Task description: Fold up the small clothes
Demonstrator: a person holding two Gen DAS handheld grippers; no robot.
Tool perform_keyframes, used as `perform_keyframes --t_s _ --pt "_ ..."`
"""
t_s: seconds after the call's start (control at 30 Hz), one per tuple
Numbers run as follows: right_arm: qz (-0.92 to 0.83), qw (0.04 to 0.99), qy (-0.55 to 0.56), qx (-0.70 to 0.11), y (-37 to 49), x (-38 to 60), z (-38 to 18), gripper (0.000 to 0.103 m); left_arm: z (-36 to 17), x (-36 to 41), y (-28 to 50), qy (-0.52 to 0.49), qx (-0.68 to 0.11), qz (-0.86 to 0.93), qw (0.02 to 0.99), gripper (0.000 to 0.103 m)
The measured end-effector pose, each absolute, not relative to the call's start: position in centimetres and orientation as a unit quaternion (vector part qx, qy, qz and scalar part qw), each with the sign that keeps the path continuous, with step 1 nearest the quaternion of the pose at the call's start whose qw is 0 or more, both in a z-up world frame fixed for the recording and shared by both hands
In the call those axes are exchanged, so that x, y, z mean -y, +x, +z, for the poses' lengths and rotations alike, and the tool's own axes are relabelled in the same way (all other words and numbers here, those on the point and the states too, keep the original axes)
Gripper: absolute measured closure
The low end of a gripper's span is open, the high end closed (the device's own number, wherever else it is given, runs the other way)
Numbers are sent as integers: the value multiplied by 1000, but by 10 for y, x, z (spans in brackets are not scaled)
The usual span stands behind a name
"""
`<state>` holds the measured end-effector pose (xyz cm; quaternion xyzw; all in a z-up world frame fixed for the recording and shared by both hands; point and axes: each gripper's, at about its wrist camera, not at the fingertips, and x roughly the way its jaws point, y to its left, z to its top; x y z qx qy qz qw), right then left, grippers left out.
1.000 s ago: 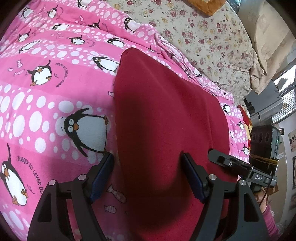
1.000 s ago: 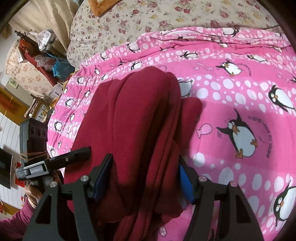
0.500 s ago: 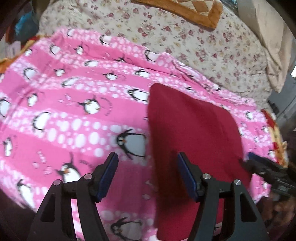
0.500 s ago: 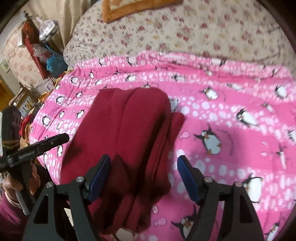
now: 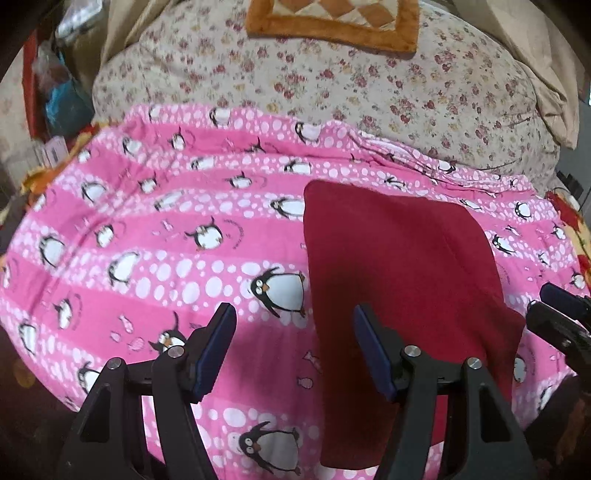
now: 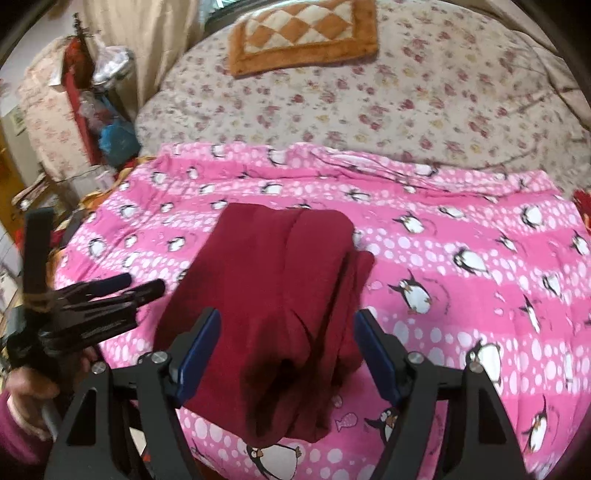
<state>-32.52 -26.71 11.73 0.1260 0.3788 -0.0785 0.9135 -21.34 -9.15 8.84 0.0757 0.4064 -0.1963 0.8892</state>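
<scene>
A dark red garment (image 5: pixel 402 266) lies folded into a long strip on the pink penguin blanket (image 5: pixel 147 236). It also shows in the right wrist view (image 6: pixel 273 280), with layered folds along its right side. My left gripper (image 5: pixel 295 350) is open and empty, raised above the blanket at the garment's left edge. My right gripper (image 6: pixel 288 354) is open and empty, raised over the garment's near end. The left gripper also shows at the left of the right wrist view (image 6: pixel 140 286). The right gripper shows at the right edge of the left wrist view (image 5: pixel 554 306).
The penguin blanket (image 6: pixel 461 236) covers the near part of a bed with a floral quilt (image 6: pixel 369 96). An orange checked cushion (image 6: pixel 303 33) lies at the bed's far side. Cluttered shelves and bags (image 6: pixel 96 110) stand to the left of the bed.
Both grippers have pulled back and up from the red garment, so more of the bed shows. The garment lies still on the blanket.
</scene>
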Motion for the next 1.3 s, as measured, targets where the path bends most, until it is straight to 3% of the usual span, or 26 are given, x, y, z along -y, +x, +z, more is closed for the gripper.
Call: perform_keyframes --t_s 0.33,0.63,1.3 --pt "-139 907 101 -384 -320 256 106 14 100 99 -234 100 -349 -184 913 57" --pt "-163 914 101 -357 -321 261 116 11 104 103 -233 88 -347 -179 916 57" --pt "-168 908 116 -365 -313 266 114 11 106 106 -226 72 -350 -186 915 57"
